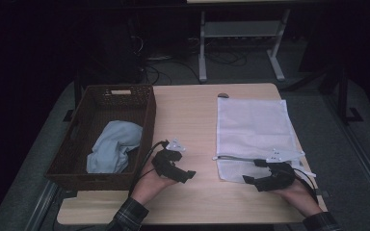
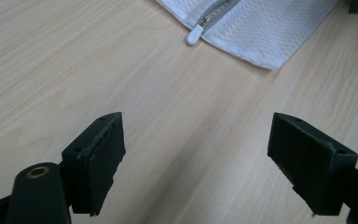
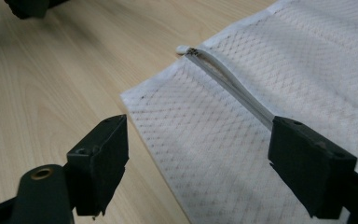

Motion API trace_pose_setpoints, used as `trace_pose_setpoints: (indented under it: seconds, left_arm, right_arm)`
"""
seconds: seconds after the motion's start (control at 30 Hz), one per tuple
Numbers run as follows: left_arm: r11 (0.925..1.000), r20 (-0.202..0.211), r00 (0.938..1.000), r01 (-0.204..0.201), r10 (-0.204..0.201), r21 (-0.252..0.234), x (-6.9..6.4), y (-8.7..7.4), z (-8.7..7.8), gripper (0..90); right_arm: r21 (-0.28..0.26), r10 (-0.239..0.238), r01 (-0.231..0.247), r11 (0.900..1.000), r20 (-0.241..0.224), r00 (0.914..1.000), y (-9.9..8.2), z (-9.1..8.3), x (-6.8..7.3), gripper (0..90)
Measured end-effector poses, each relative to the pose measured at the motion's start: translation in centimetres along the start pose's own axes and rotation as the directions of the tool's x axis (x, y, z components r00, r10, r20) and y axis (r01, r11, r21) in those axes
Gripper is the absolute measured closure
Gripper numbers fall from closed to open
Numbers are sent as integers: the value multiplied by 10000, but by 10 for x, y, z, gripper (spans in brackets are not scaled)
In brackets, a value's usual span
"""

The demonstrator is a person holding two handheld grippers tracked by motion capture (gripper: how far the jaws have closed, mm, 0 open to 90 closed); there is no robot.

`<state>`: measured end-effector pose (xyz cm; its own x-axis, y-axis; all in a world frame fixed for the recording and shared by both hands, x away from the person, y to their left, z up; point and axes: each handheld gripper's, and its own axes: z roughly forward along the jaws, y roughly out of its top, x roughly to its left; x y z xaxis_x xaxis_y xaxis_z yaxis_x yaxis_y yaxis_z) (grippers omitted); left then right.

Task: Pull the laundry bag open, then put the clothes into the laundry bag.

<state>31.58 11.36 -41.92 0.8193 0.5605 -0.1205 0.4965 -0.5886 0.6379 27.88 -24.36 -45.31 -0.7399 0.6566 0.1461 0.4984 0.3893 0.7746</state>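
Observation:
A white mesh zip bag (image 1: 251, 130) lies flat on the right half of the wooden table (image 1: 188, 115); its zipper (image 3: 233, 86) runs across the near end, with a white pull (image 2: 194, 35) at the left corner. My right gripper (image 1: 250, 180) hovers open over the bag's near left corner (image 3: 177, 135), nothing between its jaws. My left gripper (image 1: 188, 175) stands open over bare wood (image 2: 191, 140), pointing toward the bag's corner (image 2: 261, 42). A light blue cloth (image 1: 112, 147) lies in the wicker basket (image 1: 65, 166) at the left.
The basket takes up the table's left side. A small dark object (image 1: 223, 95) sits at the bag's far left corner. Beyond the table stand a white-framed desk base (image 1: 241, 38) and cables on the floor.

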Motion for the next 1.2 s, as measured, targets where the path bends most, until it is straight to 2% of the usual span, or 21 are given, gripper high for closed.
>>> trace_pose_setpoints:
  seconds: [0.23, 0.43, 0.63, 0.97, 1.2]
  left_arm:
    - [10000, -180, 9998, -13, 14, 74, -1, 9, -8, 187]
    - [9995, -305, 9995, -118, 127, 281, 0, 22, -19, 185]
    - [9995, -343, 9992, -207, 215, 242, 4, 34, -30, 180]
    - [9988, -219, 9997, -137, 148, 475, 15, 44, -47, 79]
    - [9981, -463, 9989, -3, 32, 618, 23, 48, -58, 0]
  right_arm:
    - [-48, -31, 31, 10000, 108, 9999, -1, 0, -1, 168]
    - [-124, -63, 63, 9999, 54, 10000, -1, 0, 0, 159]
    - [-132, -80, 80, 9999, -31, 10000, 0, 1, 0, 156]
    - [-161, -166, 165, 9997, -63, 9998, 1, 1, 1, 155]
    - [-197, -170, 168, 9997, -68, 9998, 1, 1, 1, 155]
